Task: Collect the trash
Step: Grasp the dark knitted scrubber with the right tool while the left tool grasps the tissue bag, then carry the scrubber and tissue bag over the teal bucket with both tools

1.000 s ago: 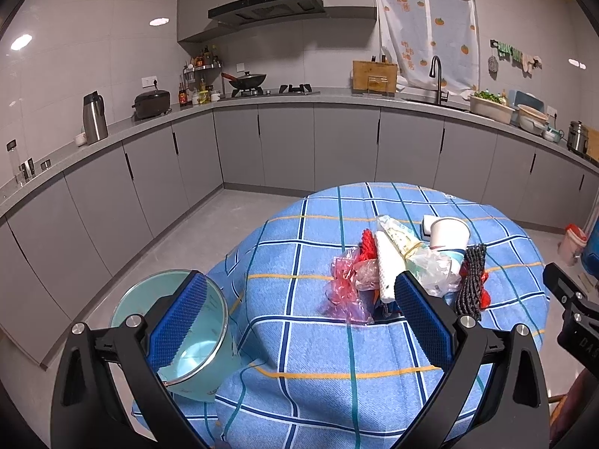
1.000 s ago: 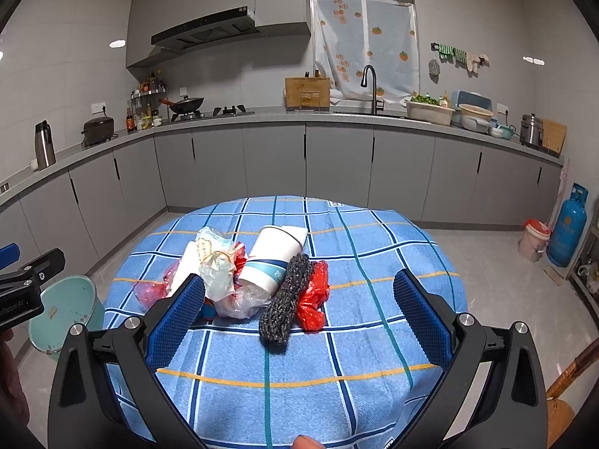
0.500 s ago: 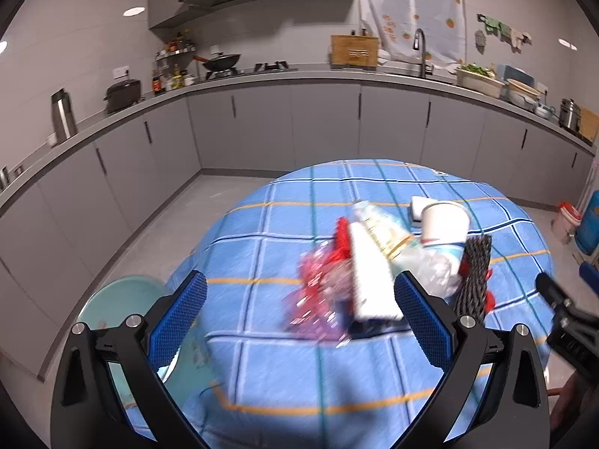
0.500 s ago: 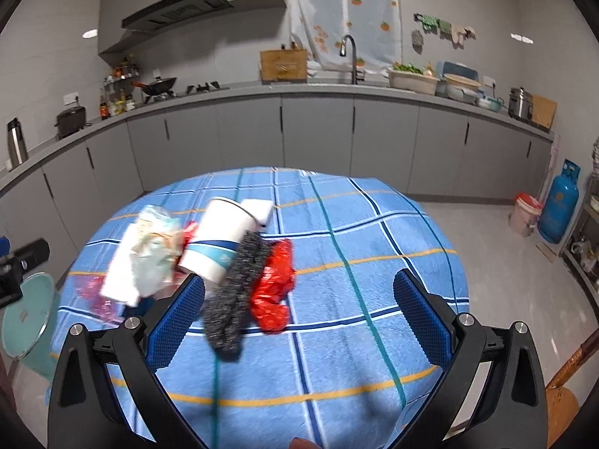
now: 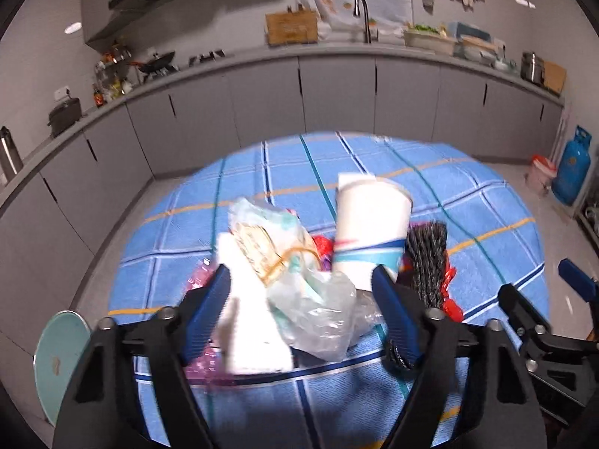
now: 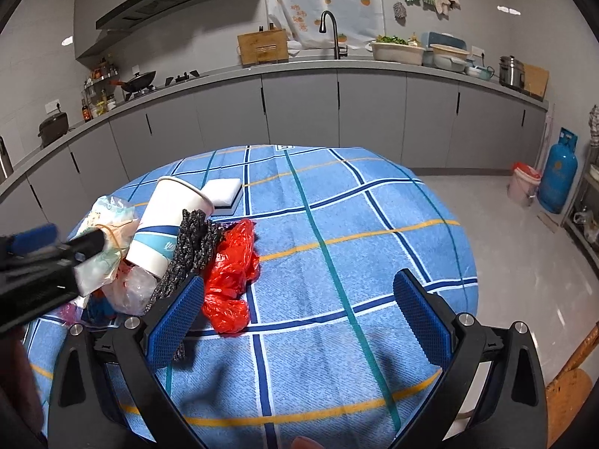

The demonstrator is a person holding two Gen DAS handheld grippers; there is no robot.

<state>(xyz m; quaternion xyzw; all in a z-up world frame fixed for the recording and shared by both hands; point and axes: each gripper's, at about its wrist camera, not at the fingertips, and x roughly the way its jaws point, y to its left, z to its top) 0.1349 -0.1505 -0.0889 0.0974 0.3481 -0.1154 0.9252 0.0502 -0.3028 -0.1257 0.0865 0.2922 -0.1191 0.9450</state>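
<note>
A trash pile lies on the round table with the blue checked cloth (image 6: 355,224). It holds a white paper cup with blue bands (image 5: 368,232) (image 6: 168,224), a clear plastic bag around a rubber-banded packet (image 5: 299,277), a white paper sheet (image 5: 247,336), a black knitted cord (image 5: 426,258) (image 6: 192,247), a red plastic bag (image 6: 232,269) and pink film (image 5: 202,366). My left gripper (image 5: 299,275) (image 6: 63,241) straddles the clear bag and paper, its jaws closing around them. My right gripper (image 6: 298,280) (image 5: 543,284) hangs open over bare cloth, its left finger beside the cord and red bag.
A white sponge-like block (image 6: 222,191) lies behind the cup. A teal bin (image 5: 60,355) stands on the floor left of the table. A blue gas cylinder (image 6: 558,176), a red-lidded bucket (image 6: 524,185) and a wooden chair (image 6: 569,385) are to the right. Grey cabinets run along the walls.
My left gripper has swung right and down onto the pile, and its jaws have narrowed around the bag and paper. My right gripper has sunk and shifted right, still open.
</note>
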